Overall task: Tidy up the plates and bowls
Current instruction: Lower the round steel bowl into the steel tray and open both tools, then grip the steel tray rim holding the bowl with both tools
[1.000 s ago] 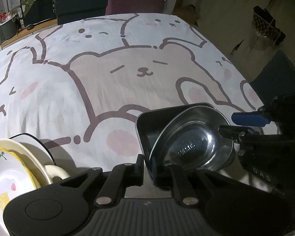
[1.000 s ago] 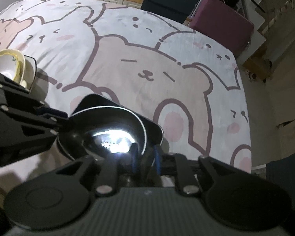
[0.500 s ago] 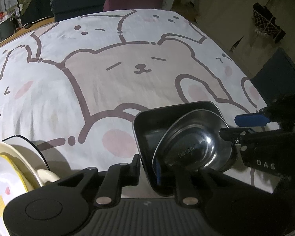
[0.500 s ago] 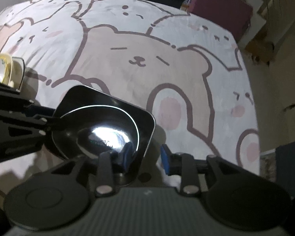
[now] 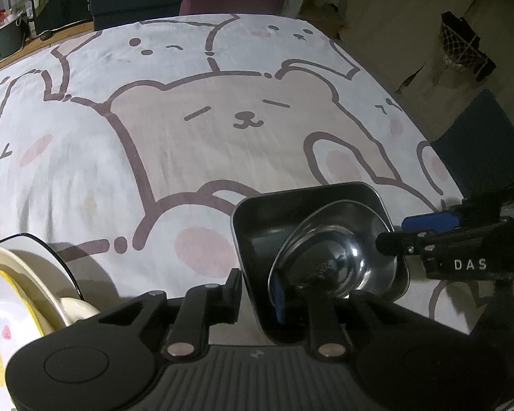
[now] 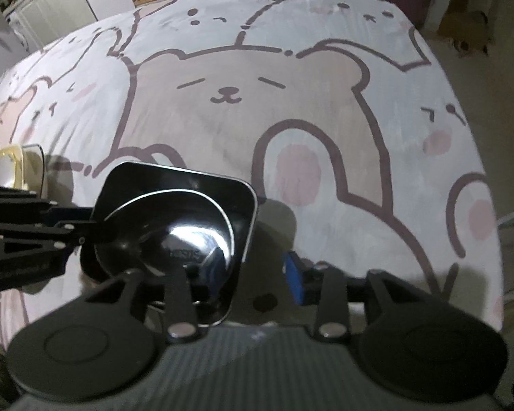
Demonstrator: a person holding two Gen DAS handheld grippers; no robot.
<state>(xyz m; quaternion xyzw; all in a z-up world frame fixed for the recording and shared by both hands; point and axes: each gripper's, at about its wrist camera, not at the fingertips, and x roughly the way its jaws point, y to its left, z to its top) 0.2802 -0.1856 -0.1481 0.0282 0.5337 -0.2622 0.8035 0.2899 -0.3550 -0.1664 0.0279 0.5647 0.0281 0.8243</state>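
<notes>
Both your grippers, left (image 5: 257, 294) and right (image 6: 253, 274), stand spread astride the round steel bowl (image 5: 332, 260) nested in the square black tray (image 5: 291, 212), neither clamping.

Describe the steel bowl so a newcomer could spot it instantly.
Start at the bear-print cloth, then its near edge, where a dark square tray sits. The steel bowl lies tilted inside it: round and mirror-shiny, unlike the cream ceramic dishes stacked farther left.
</notes>
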